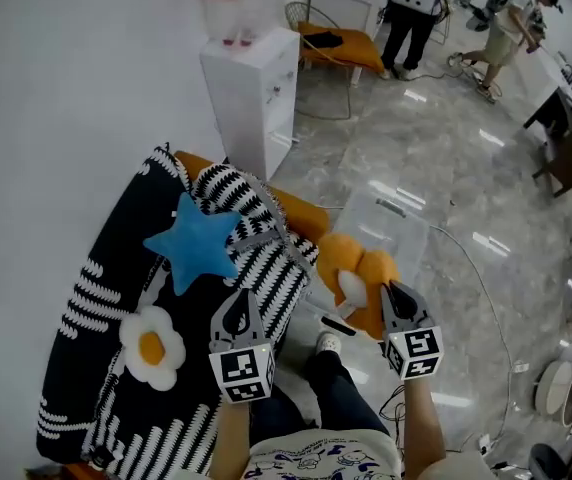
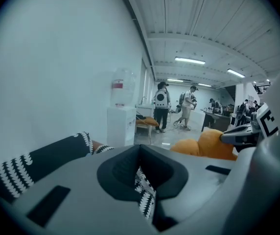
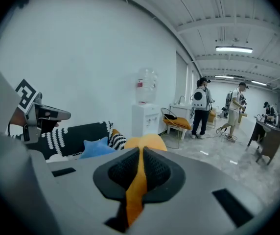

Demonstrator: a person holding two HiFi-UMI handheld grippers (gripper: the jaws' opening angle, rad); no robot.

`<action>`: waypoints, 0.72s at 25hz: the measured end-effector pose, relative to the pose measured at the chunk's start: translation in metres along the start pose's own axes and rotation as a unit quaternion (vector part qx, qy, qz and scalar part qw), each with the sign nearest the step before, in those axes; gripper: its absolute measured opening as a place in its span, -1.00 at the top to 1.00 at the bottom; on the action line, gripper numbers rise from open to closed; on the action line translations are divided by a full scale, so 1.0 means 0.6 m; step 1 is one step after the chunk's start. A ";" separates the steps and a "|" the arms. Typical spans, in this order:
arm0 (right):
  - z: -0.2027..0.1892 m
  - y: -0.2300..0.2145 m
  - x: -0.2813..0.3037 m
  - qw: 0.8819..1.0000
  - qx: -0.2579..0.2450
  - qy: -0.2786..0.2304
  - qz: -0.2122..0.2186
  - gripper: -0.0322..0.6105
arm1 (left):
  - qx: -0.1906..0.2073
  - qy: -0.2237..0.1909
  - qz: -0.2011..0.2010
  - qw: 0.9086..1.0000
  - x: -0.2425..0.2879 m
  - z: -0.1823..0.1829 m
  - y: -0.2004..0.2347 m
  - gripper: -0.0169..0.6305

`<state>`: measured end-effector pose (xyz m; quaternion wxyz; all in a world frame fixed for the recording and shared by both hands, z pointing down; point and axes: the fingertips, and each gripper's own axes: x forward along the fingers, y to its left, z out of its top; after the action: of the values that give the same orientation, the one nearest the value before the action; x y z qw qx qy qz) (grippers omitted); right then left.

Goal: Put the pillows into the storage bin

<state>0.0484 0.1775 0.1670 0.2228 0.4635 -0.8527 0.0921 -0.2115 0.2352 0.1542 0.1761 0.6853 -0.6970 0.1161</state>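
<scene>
Biggest thing here is the sofa's black-and-white throw [image 1: 91, 353], spreading out to the left of the left gripper [image 1: 239, 315]. Next is the zigzag striped pillow [image 1: 266, 253], which sits right ahead of that gripper. In the left gripper view the jaws are pinched down on a fold of its fabric [image 2: 142, 192]. The clear storage bin [image 1: 368, 216] sits on the floor just beyond the right gripper [image 1: 396, 306]. Between the two is the orange pillow [image 1: 349, 258], and the right gripper view shows an orange fold [image 3: 136, 180] clamped tight in its jaws. A blue star cushion [image 1: 196, 243] and a fried-egg one [image 1: 151, 348] lie on the throw, left of the left gripper.

So I'd say we're mid-carry, both pillows lifted and neither in the bin yet. Next move as I see it is to get the orange one over the bin's opening, let go, then do the same with the striped one, which is bulky and may need a shove.
</scene>
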 end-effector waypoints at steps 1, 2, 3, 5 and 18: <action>-0.008 -0.028 0.000 1.000 -0.002 0.003 0.000 0.80 | 0.001 0.001 -0.001 1.000 0.018 0.004 -0.025 0.91; -0.014 -0.053 0.000 1.000 -0.002 0.006 0.000 0.80 | 0.002 0.002 -0.003 1.000 0.035 0.008 -0.049 0.91; -0.021 -0.076 0.002 1.000 -0.002 0.009 0.001 0.80 | 0.003 0.003 -0.004 1.000 0.050 0.012 -0.070 0.91; -0.034 -0.119 0.006 1.000 -0.001 0.014 0.003 0.80 | 0.009 0.008 -0.006 1.000 0.079 0.018 -0.111 0.91; -0.151 -0.276 0.094 0.996 -0.039 0.077 0.009 0.80 | 0.046 0.054 -0.047 0.996 0.226 -0.009 -0.275 0.91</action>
<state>0.1859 0.0767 0.2654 0.3049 0.4387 -0.8398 0.0965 -0.0467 0.1076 0.2007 0.1875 0.7175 -0.6473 0.1765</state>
